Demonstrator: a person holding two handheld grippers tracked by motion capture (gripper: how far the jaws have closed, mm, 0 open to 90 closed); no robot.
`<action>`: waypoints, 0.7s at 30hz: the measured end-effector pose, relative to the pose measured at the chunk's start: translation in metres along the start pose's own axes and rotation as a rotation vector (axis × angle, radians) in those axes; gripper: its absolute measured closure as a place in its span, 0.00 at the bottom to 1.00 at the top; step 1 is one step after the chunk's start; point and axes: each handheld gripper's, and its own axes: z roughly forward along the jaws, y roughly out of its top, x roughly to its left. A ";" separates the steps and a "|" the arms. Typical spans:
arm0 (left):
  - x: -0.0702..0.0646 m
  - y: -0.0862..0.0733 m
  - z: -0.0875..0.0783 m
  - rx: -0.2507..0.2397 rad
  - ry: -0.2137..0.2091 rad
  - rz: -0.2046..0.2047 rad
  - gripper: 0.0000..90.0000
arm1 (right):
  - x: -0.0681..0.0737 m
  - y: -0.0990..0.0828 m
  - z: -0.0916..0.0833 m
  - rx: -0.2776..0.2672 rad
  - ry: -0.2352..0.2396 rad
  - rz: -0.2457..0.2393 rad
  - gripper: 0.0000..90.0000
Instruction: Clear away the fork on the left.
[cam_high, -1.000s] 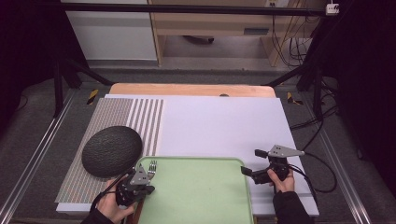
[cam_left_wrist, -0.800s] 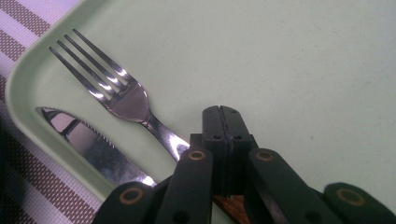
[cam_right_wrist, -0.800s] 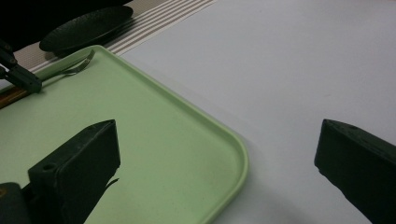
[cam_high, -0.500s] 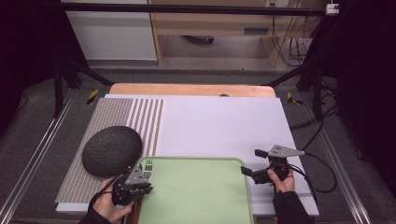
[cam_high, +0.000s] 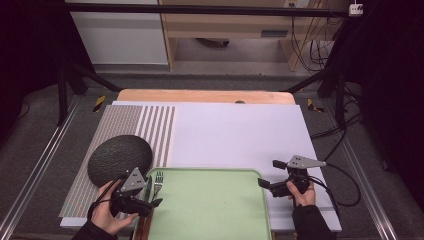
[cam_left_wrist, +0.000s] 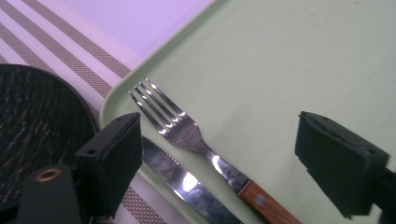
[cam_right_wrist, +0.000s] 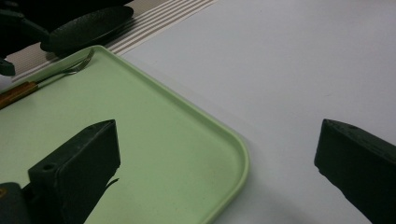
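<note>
The left gripper is held over the near left corner of the green tray, and its jaws have just been opening; in the left gripper view they are seen spread wide with nothing pressed between them. The fork is released and lies on the tray beneath the gap, tines pointed toward the tray's rounded corner, its wooden handle cut off by the bottom edge. A knife is laid just beside the fork on the side of the tray's rim; its blade is partly hidden behind the left jaw and its handle is not seen. Whether knife and fork touch cannot be told. The dark round mat is cropped by the frame in the left gripper view and is set on the striped placemat, just beside the tray. The right gripper is held at the tray's right edge, its jaws apart and empty, straddling the rim.
</note>
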 end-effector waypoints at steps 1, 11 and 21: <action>0.000 0.000 0.000 0.002 0.006 0.008 0.11 | 0.000 0.000 0.000 -0.001 0.000 0.001 0.01; 0.013 -0.006 -0.013 0.002 0.060 0.098 0.00 | 0.000 0.000 0.000 -0.004 0.002 0.001 0.01; 0.026 -0.016 -0.022 0.048 0.162 0.195 0.00 | 0.000 0.000 0.000 -0.002 0.000 0.005 0.01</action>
